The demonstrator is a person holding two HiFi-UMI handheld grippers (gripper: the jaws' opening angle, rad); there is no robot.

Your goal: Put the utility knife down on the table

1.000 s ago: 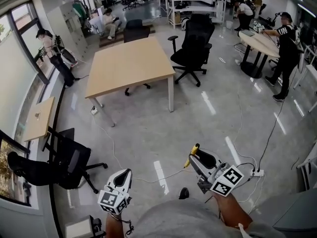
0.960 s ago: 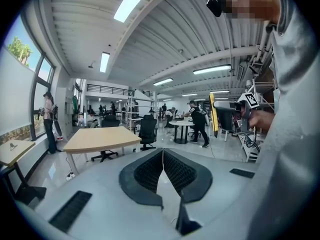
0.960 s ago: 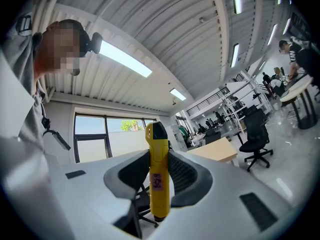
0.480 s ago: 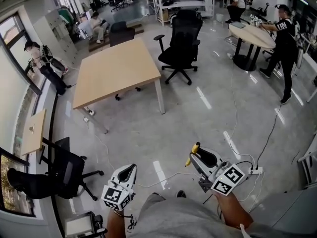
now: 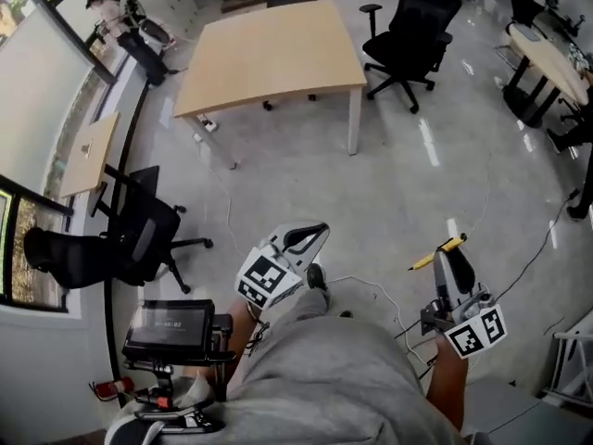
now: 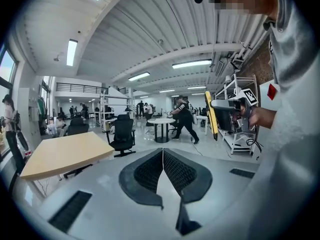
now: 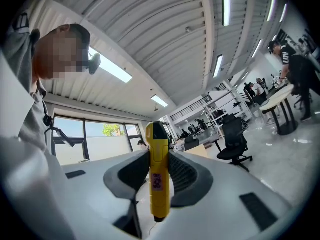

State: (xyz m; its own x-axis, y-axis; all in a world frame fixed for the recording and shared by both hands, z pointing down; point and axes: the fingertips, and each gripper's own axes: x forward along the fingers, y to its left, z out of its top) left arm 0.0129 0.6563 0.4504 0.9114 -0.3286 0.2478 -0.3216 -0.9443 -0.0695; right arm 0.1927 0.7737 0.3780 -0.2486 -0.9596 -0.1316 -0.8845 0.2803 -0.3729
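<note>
A yellow utility knife (image 7: 157, 176) stands upright between the jaws of my right gripper (image 7: 159, 170), which is shut on it. In the head view the same knife (image 5: 439, 250) sticks out leftward from the right gripper (image 5: 448, 258) at the lower right, above the floor. My left gripper (image 5: 306, 237) is held in front of my body, its jaws shut together with nothing between them (image 6: 162, 165). The wooden table (image 5: 269, 56) stands well ahead on the floor, several steps away. From the left gripper view the knife (image 6: 211, 115) shows at the right, and the table (image 6: 60, 154) at the left.
A black office chair (image 5: 408, 28) stands right of the table, another black chair (image 5: 130, 239) left of me. A small desk (image 5: 85, 151) runs along the window. A tripod with a screen (image 5: 176, 327) is at my left. Cables (image 5: 389, 295) lie on the floor.
The view has swung and I have moved nearer the table. Both grippers have risen in the picture; the right one still carries the knife, now pointing left.
</note>
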